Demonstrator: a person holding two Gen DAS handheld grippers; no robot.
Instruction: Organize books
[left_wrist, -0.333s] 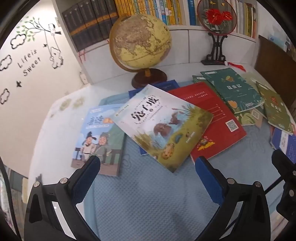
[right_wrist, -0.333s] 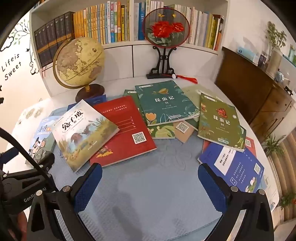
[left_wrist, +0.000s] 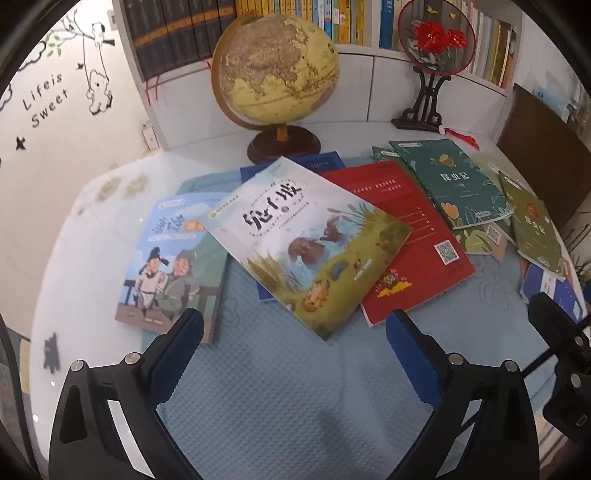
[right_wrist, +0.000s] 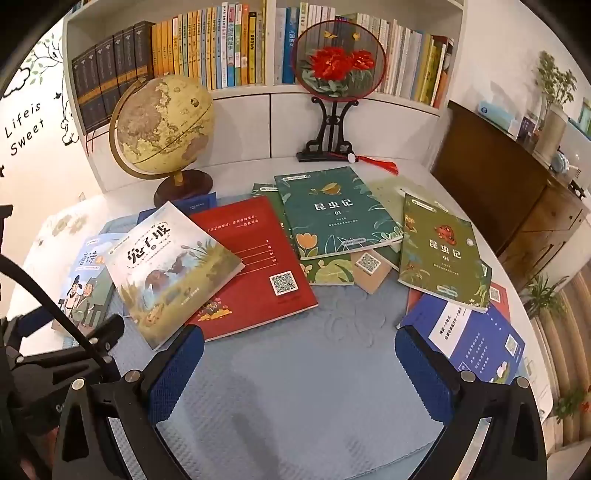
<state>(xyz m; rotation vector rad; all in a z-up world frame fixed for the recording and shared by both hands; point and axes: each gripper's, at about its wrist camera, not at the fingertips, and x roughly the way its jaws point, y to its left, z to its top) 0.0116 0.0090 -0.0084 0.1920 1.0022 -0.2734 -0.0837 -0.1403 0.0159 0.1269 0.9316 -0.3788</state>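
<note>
Several books lie scattered and overlapping on a blue mat (left_wrist: 295, 387) on a white table. A pale book with ducks and reeds (left_wrist: 306, 240) (right_wrist: 170, 269) lies on a red book (left_wrist: 406, 240) (right_wrist: 255, 266). A cartoon-cover book (left_wrist: 173, 262) lies at the left. A dark green book (right_wrist: 332, 210), an olive green book (right_wrist: 443, 251) and a blue book (right_wrist: 476, 339) lie to the right. My left gripper (left_wrist: 295, 347) is open and empty above the mat, near the duck book's corner. My right gripper (right_wrist: 299, 369) is open and empty above the mat's front.
A globe (left_wrist: 275, 74) (right_wrist: 162, 125) and a round fan with red flowers on a black stand (right_wrist: 338, 59) stand at the table's back, below a bookshelf (right_wrist: 221, 48). A brown cabinet (right_wrist: 517, 192) is at the right. The left gripper's body (right_wrist: 55, 362) shows in the right wrist view.
The left wrist view has turned slightly right and tilted, showing more of the bookshelf and fan. The right gripper has barely moved. No book has moved.
</note>
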